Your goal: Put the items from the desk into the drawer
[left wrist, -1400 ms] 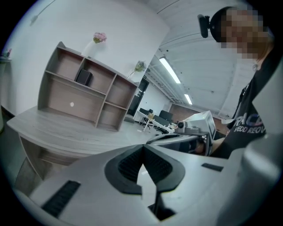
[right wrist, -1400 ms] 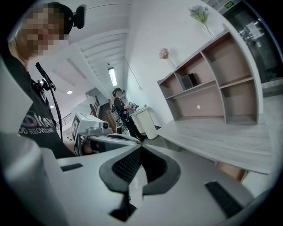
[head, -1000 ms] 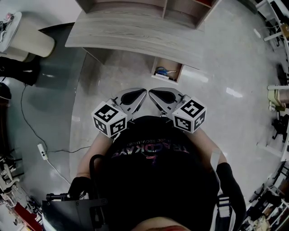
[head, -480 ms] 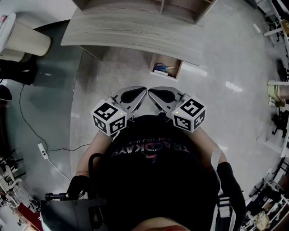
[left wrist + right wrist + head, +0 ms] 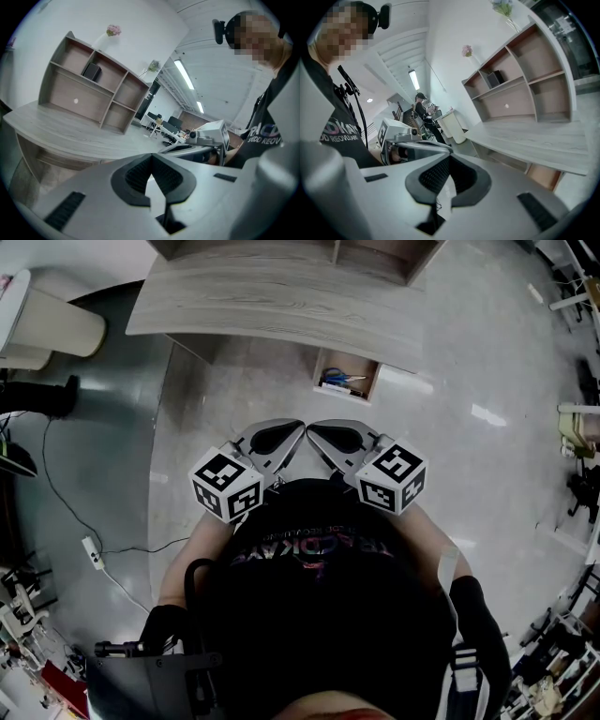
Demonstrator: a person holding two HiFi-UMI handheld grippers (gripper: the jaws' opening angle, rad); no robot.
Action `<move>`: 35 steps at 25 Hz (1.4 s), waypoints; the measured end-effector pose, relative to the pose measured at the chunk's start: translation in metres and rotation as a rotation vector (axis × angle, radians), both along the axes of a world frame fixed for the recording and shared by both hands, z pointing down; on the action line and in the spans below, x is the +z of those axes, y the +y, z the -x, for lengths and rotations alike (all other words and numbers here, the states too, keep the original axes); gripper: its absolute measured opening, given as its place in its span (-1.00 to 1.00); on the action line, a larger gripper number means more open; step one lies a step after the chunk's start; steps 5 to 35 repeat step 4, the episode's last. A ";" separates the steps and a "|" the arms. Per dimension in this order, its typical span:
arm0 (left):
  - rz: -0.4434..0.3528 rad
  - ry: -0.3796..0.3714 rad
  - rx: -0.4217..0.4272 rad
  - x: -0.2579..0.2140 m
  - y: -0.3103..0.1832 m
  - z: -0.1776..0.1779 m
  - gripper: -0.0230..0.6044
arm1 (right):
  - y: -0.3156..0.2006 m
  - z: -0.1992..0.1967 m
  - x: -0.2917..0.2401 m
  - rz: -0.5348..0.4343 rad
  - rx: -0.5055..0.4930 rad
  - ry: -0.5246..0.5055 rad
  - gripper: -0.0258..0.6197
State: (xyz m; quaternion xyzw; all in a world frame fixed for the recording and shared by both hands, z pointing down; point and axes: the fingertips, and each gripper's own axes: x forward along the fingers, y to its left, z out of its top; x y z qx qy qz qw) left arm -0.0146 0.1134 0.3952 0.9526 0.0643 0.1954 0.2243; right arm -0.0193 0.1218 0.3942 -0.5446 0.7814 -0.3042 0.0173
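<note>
The grey wooden desk (image 5: 281,296) lies across the top of the head view, with a shelf unit (image 5: 89,91) at its back. Under its front edge a small drawer (image 5: 347,381) stands open, and a blue-handled item and a dark one lie inside. Both grippers are held close to the person's chest, well short of the desk, with their tips side by side. My left gripper (image 5: 298,430) (image 5: 151,157) is shut with nothing in it. My right gripper (image 5: 312,431) (image 5: 449,157) is shut and empty too. Each gripper view shows the other gripper beside it.
A beige bin (image 5: 56,324) stands on the floor at the far left. A cable with a power strip (image 5: 91,554) trails over the floor on the left. A black box (image 5: 92,71) sits on a shelf. A person (image 5: 423,108) stands far off in the room.
Both grippers stay where they were. The head view has shifted slightly, and the dark shape at the left edge has changed outline.
</note>
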 end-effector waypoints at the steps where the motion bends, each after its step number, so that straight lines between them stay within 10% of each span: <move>1: 0.000 0.000 -0.001 0.000 0.000 0.000 -0.89 | 0.000 0.001 0.000 0.000 -0.001 0.001 -0.87; 35: 0.001 0.001 -0.005 -0.001 -0.001 0.002 -0.89 | 0.000 0.002 -0.001 0.000 -0.003 0.003 -0.87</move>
